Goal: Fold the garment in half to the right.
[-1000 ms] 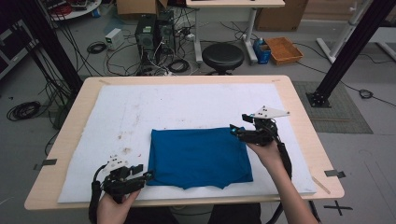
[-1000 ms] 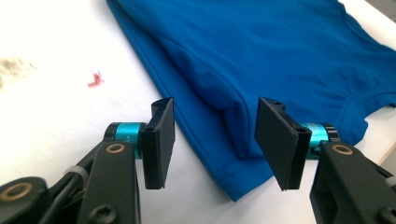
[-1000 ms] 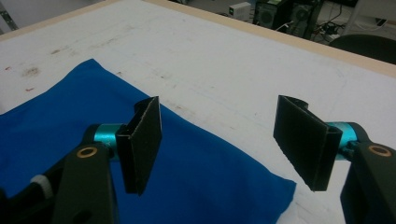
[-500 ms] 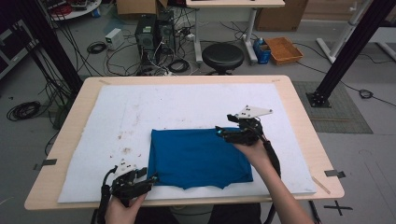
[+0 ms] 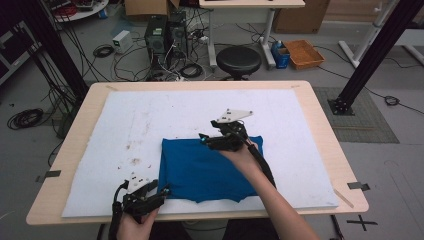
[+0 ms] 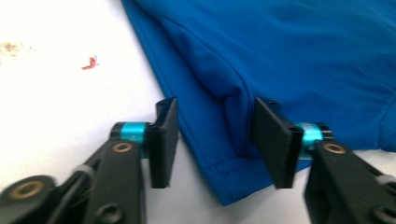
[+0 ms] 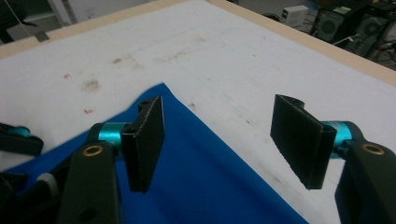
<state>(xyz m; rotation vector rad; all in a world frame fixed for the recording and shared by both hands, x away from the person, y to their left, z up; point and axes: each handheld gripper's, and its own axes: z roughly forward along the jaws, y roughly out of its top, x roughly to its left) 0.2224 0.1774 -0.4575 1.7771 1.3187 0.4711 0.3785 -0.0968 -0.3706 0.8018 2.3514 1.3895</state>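
Blue cloth (image 5: 205,167): one folded garment, roughly rectangular, lying flat on the white table cover at the near centre. Surface smooth with shallow creases. Near left corner shows a stitched hem and layered fold edges (image 6: 224,158).

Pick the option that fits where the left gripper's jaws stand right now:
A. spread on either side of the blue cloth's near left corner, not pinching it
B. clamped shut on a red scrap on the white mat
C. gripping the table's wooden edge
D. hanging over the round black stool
A. In the left gripper view the left gripper has a black jaw on each side of the blue cloth corner, with gaps showing between pads and fabric.
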